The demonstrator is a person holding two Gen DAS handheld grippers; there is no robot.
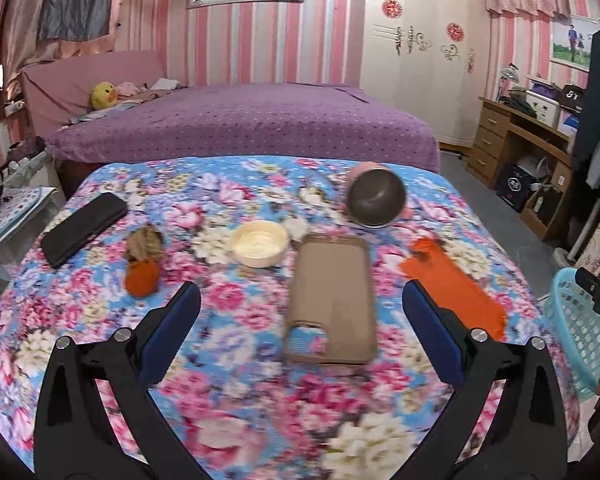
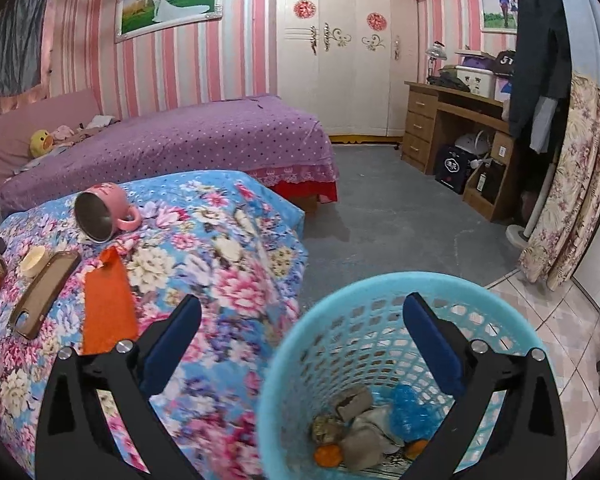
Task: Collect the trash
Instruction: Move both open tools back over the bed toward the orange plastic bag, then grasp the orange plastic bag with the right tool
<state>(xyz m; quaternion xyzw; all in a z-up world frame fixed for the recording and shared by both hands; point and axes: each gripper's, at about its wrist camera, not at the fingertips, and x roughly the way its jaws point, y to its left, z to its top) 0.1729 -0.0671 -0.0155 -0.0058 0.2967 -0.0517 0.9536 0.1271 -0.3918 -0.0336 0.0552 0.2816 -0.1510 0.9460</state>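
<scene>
Left wrist view: the floral-covered table [image 1: 260, 400] fills the frame, and the left gripper [image 1: 300, 312] hangs over it with jaws spread wide and nothing between them. Below frame centre lies a brown phone case [image 1: 332, 300]; an orange wrapper [image 1: 456, 292] sits at right and a crumpled orange-and-brown scrap [image 1: 142, 264] at left. The case lies nearest the jaws, so the likeliest mistake is grabbing it as trash. In the right wrist view, the right gripper [image 2: 302, 336] stands wide open and empty over the blue basket [image 2: 284, 360] at lower right, already holding scraps; flat wrappers may slip.
</scene>
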